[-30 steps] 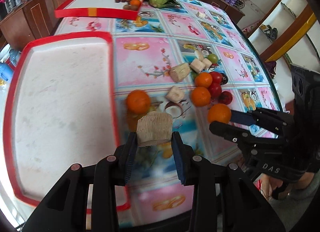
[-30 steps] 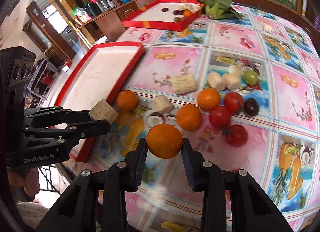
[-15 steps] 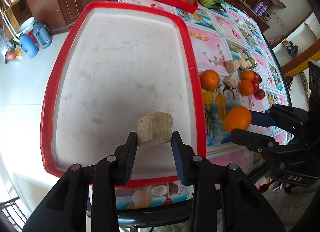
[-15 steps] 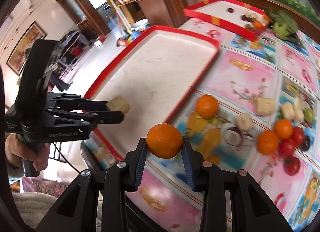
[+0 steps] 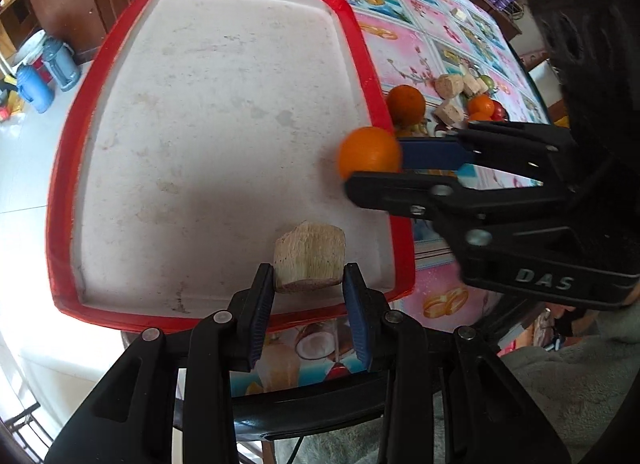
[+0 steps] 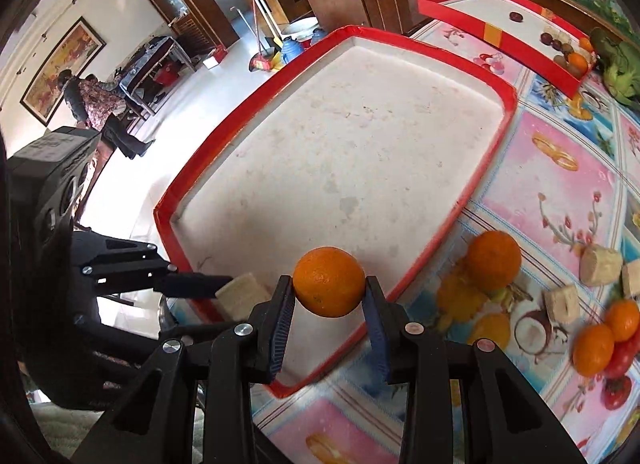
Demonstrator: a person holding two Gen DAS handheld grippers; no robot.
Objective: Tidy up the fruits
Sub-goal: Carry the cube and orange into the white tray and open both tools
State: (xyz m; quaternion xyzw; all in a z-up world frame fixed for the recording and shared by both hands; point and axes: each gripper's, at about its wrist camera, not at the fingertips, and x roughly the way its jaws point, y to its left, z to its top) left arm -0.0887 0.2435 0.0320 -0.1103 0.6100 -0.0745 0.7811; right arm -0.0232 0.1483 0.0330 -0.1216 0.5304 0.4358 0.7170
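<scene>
Over the red-rimmed white tray [image 5: 224, 112], I am carrying a round orange [image 6: 329, 281] clamped in my right gripper [image 6: 329, 304] and a beige cut chunk [image 5: 309, 257] clamped in my left gripper [image 5: 309, 296], lowering and releasing next.

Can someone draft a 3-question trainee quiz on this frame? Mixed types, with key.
1. True or false: the left gripper is shut on an orange.
2. Multiple choice: the orange in the right gripper hangs over
A) the near corner of the big red-rimmed tray
B) the far red tray
C) the green leafy vegetable
3. Fill in: the big tray's white floor holds ____ fruits resting on it so far.

Key
1. False: it grips a beige cut chunk.
2. A
3. no; both held pieces look to be above it, still clamped.
</scene>
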